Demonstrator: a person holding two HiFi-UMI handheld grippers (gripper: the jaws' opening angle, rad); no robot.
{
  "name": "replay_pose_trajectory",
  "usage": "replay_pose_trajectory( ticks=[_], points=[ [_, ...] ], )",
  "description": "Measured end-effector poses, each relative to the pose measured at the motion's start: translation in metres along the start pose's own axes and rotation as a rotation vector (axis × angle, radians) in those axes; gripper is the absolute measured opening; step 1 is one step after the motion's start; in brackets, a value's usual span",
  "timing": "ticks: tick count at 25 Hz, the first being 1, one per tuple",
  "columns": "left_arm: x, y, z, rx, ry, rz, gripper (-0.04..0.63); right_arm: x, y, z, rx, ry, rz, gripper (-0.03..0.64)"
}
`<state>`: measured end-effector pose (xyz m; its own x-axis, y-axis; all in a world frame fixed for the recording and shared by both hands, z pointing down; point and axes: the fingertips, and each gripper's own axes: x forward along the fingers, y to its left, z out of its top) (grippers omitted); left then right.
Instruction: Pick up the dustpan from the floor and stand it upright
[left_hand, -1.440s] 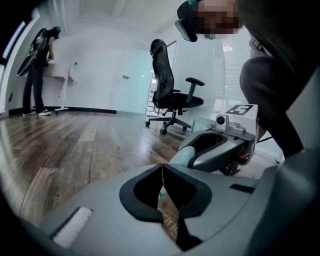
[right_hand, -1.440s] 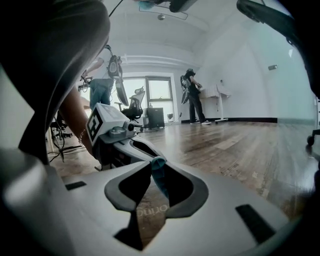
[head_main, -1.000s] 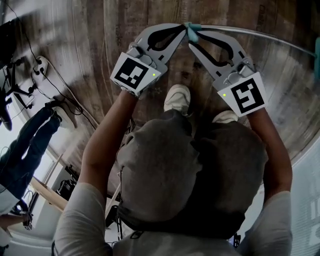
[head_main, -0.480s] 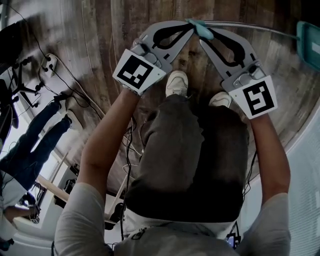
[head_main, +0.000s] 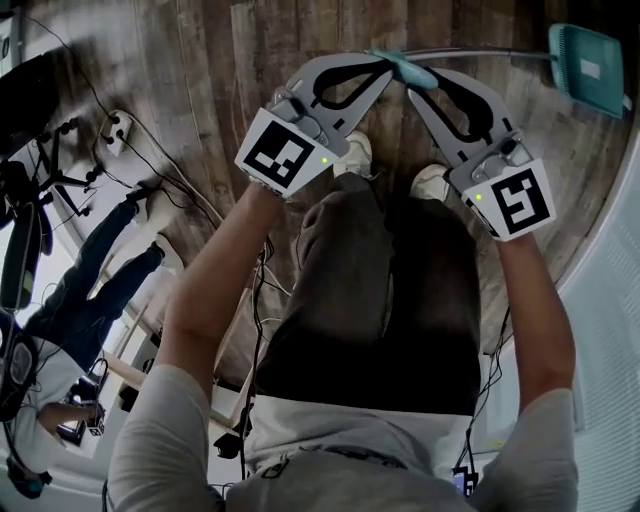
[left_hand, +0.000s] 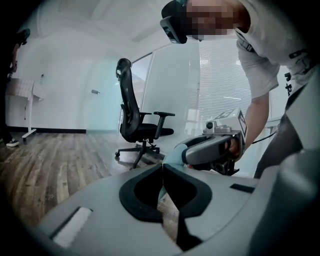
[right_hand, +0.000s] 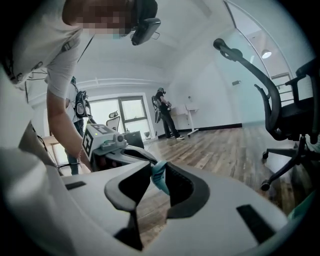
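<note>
Where your two grippers meet, left gripper (head_main: 384, 63) pinching the teal handle (head_main: 407, 70) of the dustpan (head_main: 588, 68), right gripper (head_main: 417, 85) clamped on the same handle.

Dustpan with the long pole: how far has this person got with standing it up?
Done: the left gripper and right gripper are both shut on the teal grip at the end of the pole. In hand: the pole runs off sideways to the pan, so it isn't upright. Left: bring the pole vertical over the pan, then release. Whether the pan touches the floor I cannot tell.
</note>
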<state>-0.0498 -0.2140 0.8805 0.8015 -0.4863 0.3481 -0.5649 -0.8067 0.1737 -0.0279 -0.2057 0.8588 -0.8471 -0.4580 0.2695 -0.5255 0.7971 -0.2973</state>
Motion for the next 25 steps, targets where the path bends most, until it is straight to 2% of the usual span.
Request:
replay_pose_trajectory(
  ticks=[3, 8, 11, 16, 25],
  points=[
    [-0.011, -0.007, 0.022, 0.008, 0.005, -0.01, 0.005, -0.008, 0.009, 0.02, 0.015, 0.003, -0.004, 0.08],
    [-0.03, -0.073, 0.12, 0.046, -0.029, -0.022, 0.005, -0.087, 0.042, 0.102, 0.0, -0.016, -0.021, 0.08],
    [-0.038, -0.084, 0.155, 0.056, -0.036, -0.03, 0.005, -0.102, 0.049, 0.133, 0.015, -0.016, -0.022, 0.08],
    [-0.043, -0.091, 0.187, 0.056, -0.031, -0.044, 0.005, -0.117, 0.05, 0.157, -0.009, -0.029, -0.023, 0.086],
    [-0.063, -0.107, 0.234, 0.091, -0.028, -0.087, 0.005, -0.136, 0.066, 0.196, 0.032, -0.042, -0.033, 0.095]
  ],
)
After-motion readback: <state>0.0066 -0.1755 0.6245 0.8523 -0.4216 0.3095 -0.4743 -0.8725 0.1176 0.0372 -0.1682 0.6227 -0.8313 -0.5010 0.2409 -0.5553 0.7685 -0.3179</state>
